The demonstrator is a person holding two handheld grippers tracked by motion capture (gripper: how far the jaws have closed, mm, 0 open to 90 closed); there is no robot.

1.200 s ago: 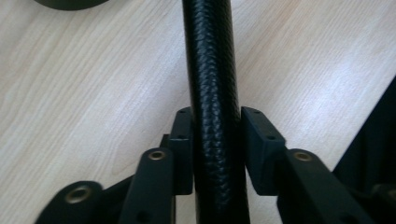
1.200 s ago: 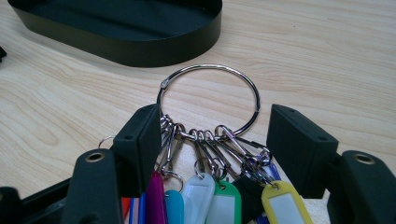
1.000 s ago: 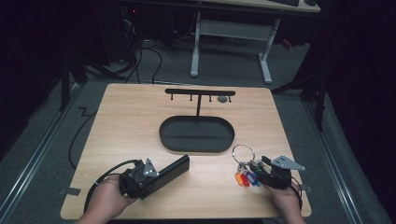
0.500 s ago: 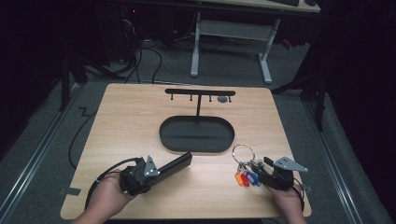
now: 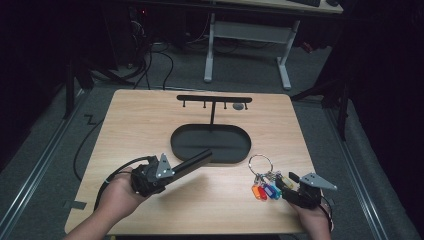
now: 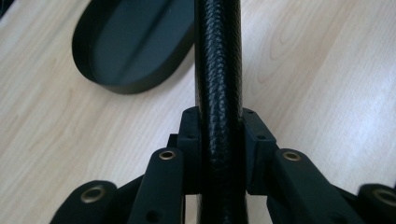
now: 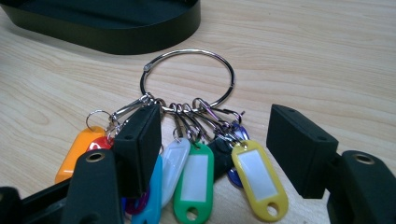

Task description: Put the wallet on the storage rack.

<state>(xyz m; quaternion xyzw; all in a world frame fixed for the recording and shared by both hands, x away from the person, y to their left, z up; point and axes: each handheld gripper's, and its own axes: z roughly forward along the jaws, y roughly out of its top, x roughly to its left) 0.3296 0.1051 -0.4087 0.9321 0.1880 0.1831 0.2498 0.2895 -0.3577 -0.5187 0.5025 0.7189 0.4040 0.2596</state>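
Note:
My left gripper (image 5: 174, 170) is shut on a long black textured case (image 5: 194, 161), which slants up and to the right, its far end over the near rim of the black oval tray (image 5: 176, 145). In the left gripper view the case (image 6: 218, 70) runs straight up between the pads, with the tray (image 6: 109, 81) at upper left. A key ring with several coloured tags (image 5: 265, 190) lies on the table at the right. My right gripper (image 5: 286, 189) is open around the tags (image 7: 196, 168), its jaws well apart on either side (image 7: 217, 135).
A black T-shaped hook stand (image 5: 214, 98) rises behind the tray, with a small grey thing (image 5: 239, 106) under its right end. The tray's wall (image 7: 116, 39) is just beyond the key ring. Bare wood lies at the table's left and far corners.
My left gripper has lifted the black case and carried it up and right, toward the tray. The right gripper and the keys have stayed put.

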